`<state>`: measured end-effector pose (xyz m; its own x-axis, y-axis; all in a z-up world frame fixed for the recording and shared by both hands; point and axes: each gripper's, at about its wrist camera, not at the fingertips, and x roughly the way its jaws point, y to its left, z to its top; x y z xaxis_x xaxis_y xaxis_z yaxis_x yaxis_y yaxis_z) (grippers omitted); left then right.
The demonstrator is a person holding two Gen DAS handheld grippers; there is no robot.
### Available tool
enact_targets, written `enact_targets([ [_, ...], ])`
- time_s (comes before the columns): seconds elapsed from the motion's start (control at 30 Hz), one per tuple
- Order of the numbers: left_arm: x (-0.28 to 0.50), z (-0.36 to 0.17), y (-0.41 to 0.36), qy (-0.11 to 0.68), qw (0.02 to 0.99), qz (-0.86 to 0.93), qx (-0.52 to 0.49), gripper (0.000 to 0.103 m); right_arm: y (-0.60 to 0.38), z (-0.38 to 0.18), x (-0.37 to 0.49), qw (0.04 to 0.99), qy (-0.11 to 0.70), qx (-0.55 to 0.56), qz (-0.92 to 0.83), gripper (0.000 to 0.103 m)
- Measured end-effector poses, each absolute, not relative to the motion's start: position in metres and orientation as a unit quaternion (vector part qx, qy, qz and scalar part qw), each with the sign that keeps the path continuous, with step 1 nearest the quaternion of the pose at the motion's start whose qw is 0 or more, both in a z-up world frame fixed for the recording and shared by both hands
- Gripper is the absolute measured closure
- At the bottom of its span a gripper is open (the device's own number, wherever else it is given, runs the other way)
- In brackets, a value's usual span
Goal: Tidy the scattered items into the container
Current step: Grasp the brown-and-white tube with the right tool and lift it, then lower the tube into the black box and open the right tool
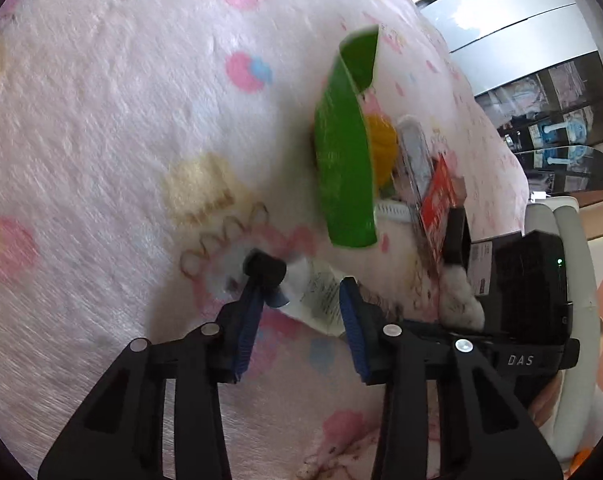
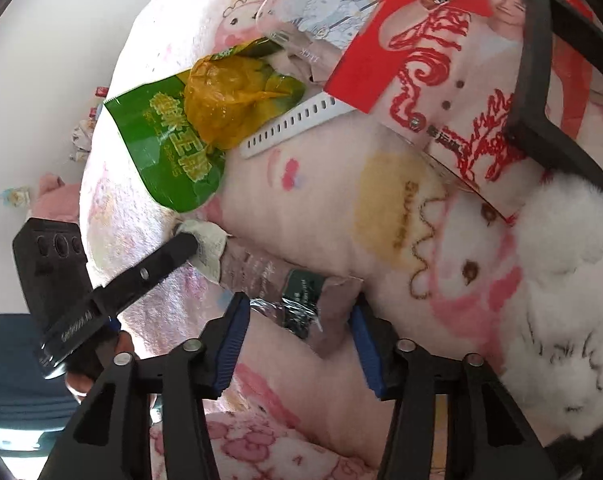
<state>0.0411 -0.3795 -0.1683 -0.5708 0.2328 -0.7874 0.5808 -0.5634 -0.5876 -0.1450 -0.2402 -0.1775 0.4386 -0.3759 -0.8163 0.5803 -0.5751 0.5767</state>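
right wrist view: a crumpled silver-pink foil wrapper (image 2: 297, 304) on the pink fleece blanket (image 2: 381, 240) is framed by the right hand-held gripper (image 2: 299, 344), fingers apart; the left hand-held gripper (image 1: 301, 300) is likewise spread around it.

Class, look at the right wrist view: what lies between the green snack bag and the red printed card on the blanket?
In the right wrist view, a yellow crumpled wrapper and a white perforated strip lie between the green snack bag and the red printed card.
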Motion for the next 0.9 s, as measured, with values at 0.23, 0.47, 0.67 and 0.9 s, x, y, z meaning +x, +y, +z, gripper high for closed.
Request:
enact_targets([
  [0.23, 0.035, -0.146, -0.370, 0.421, 0.121, -0.784, 0.440, 0.068, -0.225, -0.159, -0.147, 0.463, 0.018, 0.689, -0.557, 0.068],
  [0.47, 0.032, -0.091, -0.339, 0.399, 0.084, -0.812, 0.417, 0.070, -0.184, -0.097, -0.146, 0.480, -0.022, 0.635, -0.604, 0.069],
  [0.67, -0.001, -0.033, -0.277, 0.363, 0.014, -0.842, 0.399, 0.070, -0.099, -0.043, -0.135, 0.468, -0.054, 0.574, -0.670, 0.069],
  [0.9, -0.079, 0.000, -0.181, 0.330, -0.092, -0.848, 0.403, 0.070, 0.020, 0.015, -0.162, 0.407, -0.078, 0.528, -0.741, 0.069],
])
